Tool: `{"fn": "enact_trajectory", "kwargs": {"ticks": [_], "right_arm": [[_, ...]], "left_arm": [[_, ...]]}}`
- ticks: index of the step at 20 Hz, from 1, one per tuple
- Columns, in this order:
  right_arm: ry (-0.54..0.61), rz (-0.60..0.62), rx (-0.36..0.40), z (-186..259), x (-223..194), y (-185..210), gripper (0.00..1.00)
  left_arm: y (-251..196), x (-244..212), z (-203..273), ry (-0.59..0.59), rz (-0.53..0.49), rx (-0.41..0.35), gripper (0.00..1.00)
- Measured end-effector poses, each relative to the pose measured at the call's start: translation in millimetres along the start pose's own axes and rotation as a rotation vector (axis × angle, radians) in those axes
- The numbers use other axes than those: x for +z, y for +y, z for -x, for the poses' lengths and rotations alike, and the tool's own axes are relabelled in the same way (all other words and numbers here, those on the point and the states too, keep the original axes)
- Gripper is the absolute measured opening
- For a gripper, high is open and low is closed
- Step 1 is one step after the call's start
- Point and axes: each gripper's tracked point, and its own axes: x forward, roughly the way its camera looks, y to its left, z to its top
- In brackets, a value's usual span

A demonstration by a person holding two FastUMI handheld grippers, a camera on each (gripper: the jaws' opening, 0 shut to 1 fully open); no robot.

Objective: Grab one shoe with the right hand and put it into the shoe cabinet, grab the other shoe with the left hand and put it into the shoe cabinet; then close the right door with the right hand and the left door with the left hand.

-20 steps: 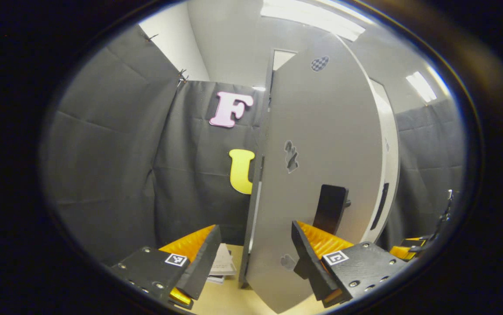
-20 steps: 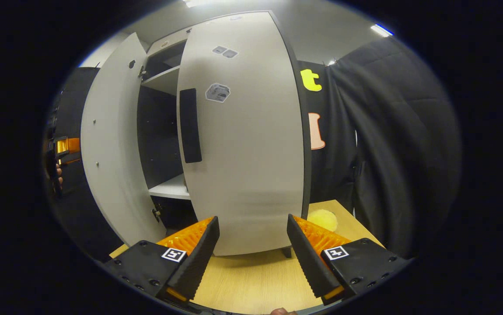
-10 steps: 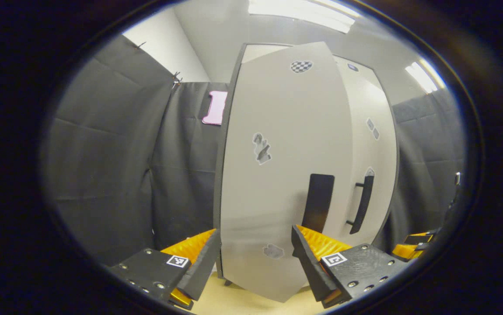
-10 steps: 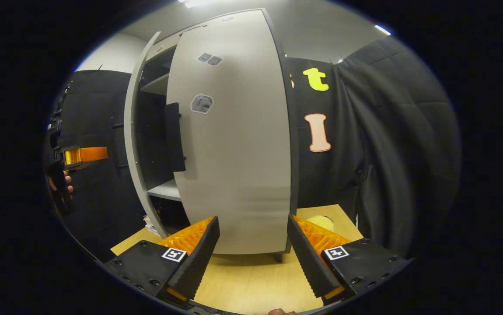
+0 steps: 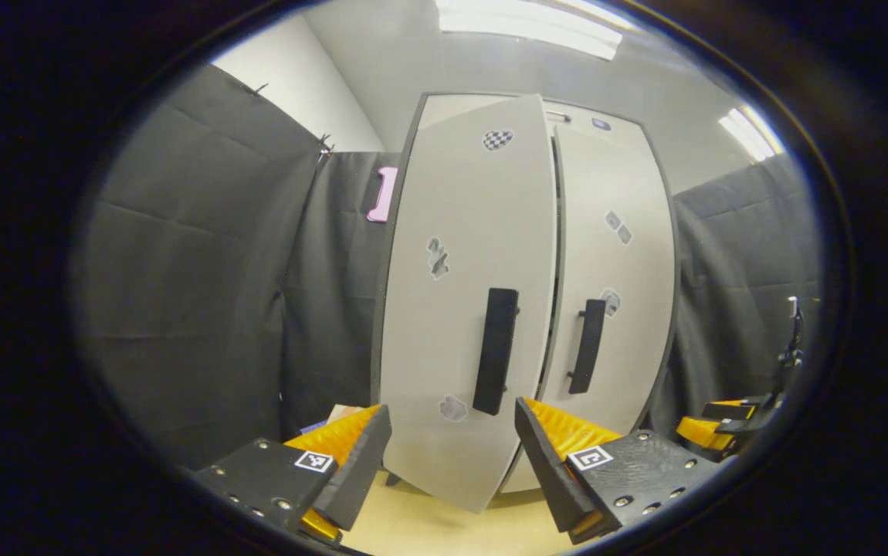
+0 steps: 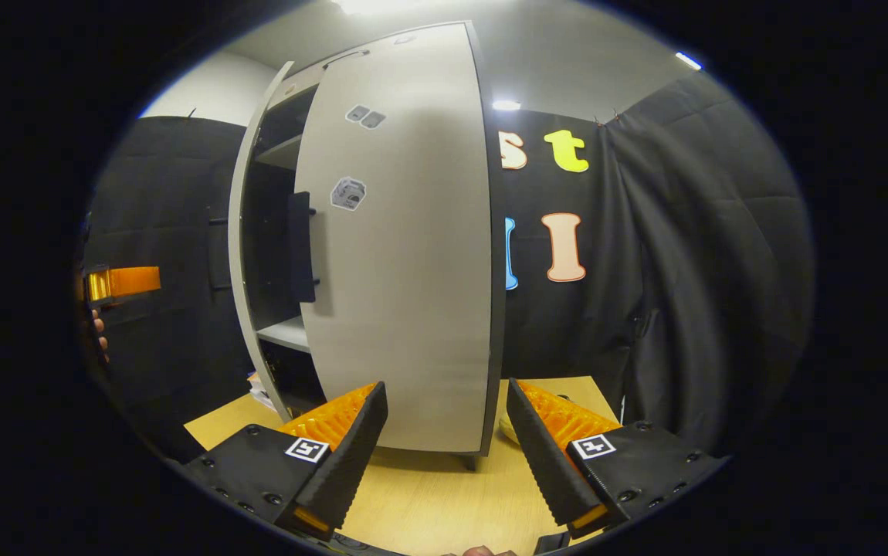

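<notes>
Doors (image 5: 467,309) of the shoe cabinet (image 6: 405,247) stand slightly ajar; both hand-held grippers (image 5: 452,463) (image 6: 444,455) gape, empty.

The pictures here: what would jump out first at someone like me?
The tall grey shoe cabinet stands on a pale wooden table, its two doors nearly shut, each with a dark vertical handle. Black cloth hangs behind it. At each view's bottom, an open two-finger gripper frames the cabinet.

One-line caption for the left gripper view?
Open left tool faces the shoe cabinet, left door slightly ajar, right door nearly shut.
</notes>
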Motion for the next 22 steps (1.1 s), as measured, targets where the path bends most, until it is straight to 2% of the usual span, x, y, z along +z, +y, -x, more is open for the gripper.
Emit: {"fn": "enact_trajectory", "kwargs": {"ticks": [1, 2, 3, 4, 7, 8, 9, 11, 12, 13, 14, 15, 16, 19, 20, 21, 22], "right_arm": [[-0.014, -0.011, 0.001, 2.6, 8.2, 2.3, 0.98], [-0.030, -0.018, -0.005, 5.2, 17.8, 3.7, 0.98], [-0.033, -0.016, -0.014, 8.7, 22.9, 4.9, 0.98], [-0.028, -0.009, -0.029, 12.0, 26.2, 5.1, 0.98], [-0.033, -0.018, -0.064, 24.1, 34.1, 6.4, 0.98], [-0.038, -0.024, -0.077, 26.9, 35.4, 6.5, 0.92], [-0.040, -0.029, -0.093, 29.5, 34.8, 6.6, 0.98], [-0.050, -0.043, -0.117, 33.2, 34.5, 10.7, 0.98], [-0.056, -0.052, -0.121, 34.2, 34.3, 13.6, 0.98], [-0.057, -0.060, -0.125, 35.5, 33.4, 16.3, 0.92], [-0.054, -0.065, -0.128, 36.1, 32.2, 19.4, 0.98], [-0.059, -0.064, -0.131, 38.3, 33.6, 22.3, 0.98], [-0.063, -0.060, -0.136, 40.7, 33.8, 23.6, 0.98], [-0.074, -0.043, -0.160, 48.4, 34.3, 24.7, 0.98], [-0.075, -0.044, -0.171, 49.5, 34.0, 24.6, 0.98], [-0.071, -0.050, -0.178, 52.0, 33.6, 24.9, 0.98], [-0.072, -0.056, -0.184, 55.0, 33.8, 25.1, 0.98]], "left_arm": [[-6.6, 4.7, 5.5, -0.012, 0.016, -0.042, 1.00], [-11.0, 10.5, 10.2, -0.030, 0.030, -0.075, 1.00], [-9.3, 15.1, 12.2, -0.039, 0.034, -0.082, 0.86], [-3.2, 16.1, 17.6, -0.036, 0.028, -0.076, 1.00], [19.1, 18.6, 23.5, -0.050, -0.026, -0.032, 1.00], [26.5, 16.9, 26.7, -0.058, -0.028, -0.016, 1.00], [33.7, 11.3, 26.8, -0.050, -0.024, 0.002, 1.00], [49.7, -5.4, 30.0, -0.017, 0.016, 0.032, 1.00], [53.9, -11.1, 32.5, -0.009, 0.047, 0.032, 1.00], [55.9, -13.9, 34.2, -0.005, 0.075, 0.025, 1.00], [60.6, -18.1, 37.6, -0.001, 0.094, 0.023, 1.00], [67.4, -19.5, 39.7, -0.003, 0.095, 0.026, 1.00], [75.3, -19.9, 39.3, -0.007, 0.087, 0.035, 0.93], [80.8, -18.9, 39.0, -0.019, 0.050, 0.034, 0.93], [78.3, -16.5, 39.6, -0.024, 0.043, 0.029, 0.93], [76.9, -17.2, 39.9, -0.023, 0.040, 0.028, 1.00], [77.7, -18.0, 41.4, -0.021, 0.039, 0.029, 1.00]]}}
